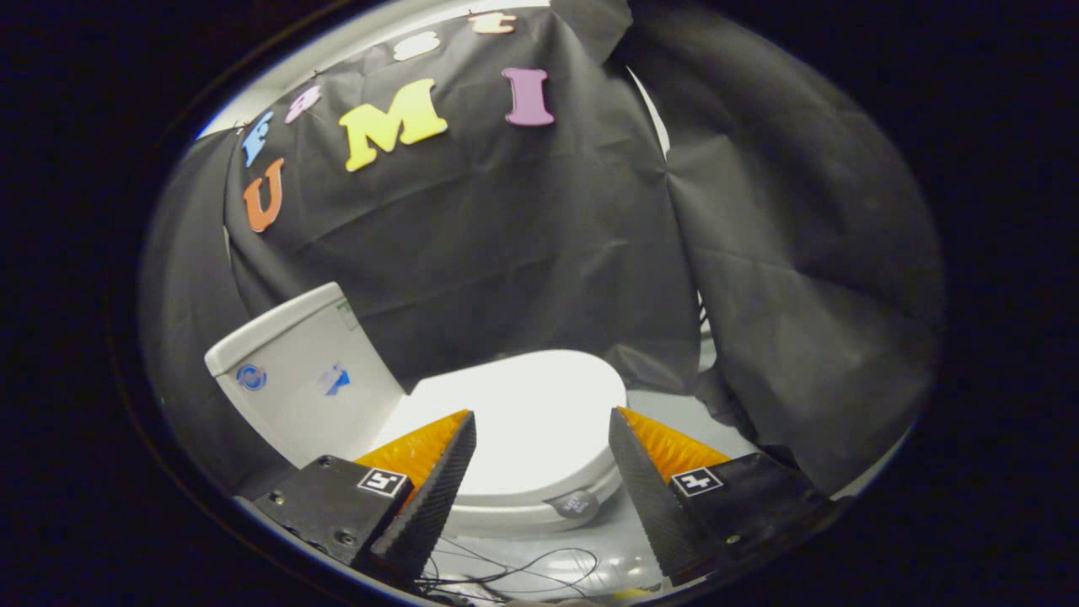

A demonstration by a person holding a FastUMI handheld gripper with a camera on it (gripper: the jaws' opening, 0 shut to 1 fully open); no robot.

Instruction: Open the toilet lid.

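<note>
- Gripper (539, 430) jaws spread wide, clamped on nothing.
- Toilet lid (523, 413) closed, lying just beyond and between jaws.
- Tank (295, 371) at far left.

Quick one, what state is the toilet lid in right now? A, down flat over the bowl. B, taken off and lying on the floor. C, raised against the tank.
A: the white toilet lid lies flat over the bowl, ahead of the open gripper, whose fingers hold nothing.
</note>
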